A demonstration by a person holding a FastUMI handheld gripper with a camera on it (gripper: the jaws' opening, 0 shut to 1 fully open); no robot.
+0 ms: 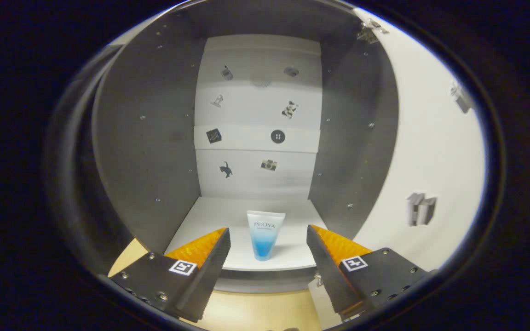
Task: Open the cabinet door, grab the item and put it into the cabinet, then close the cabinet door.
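between spread hand-held gripper (pixel 268 250) fingers, tube (pixel 265 234) upright near cabinet (pixel 145 138) shelf edge

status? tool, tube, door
Tool open, holding nothing. Tube standing cap-down on cabinet floor, just ahead of fingers. Cabinet door open. Nothing in the way.
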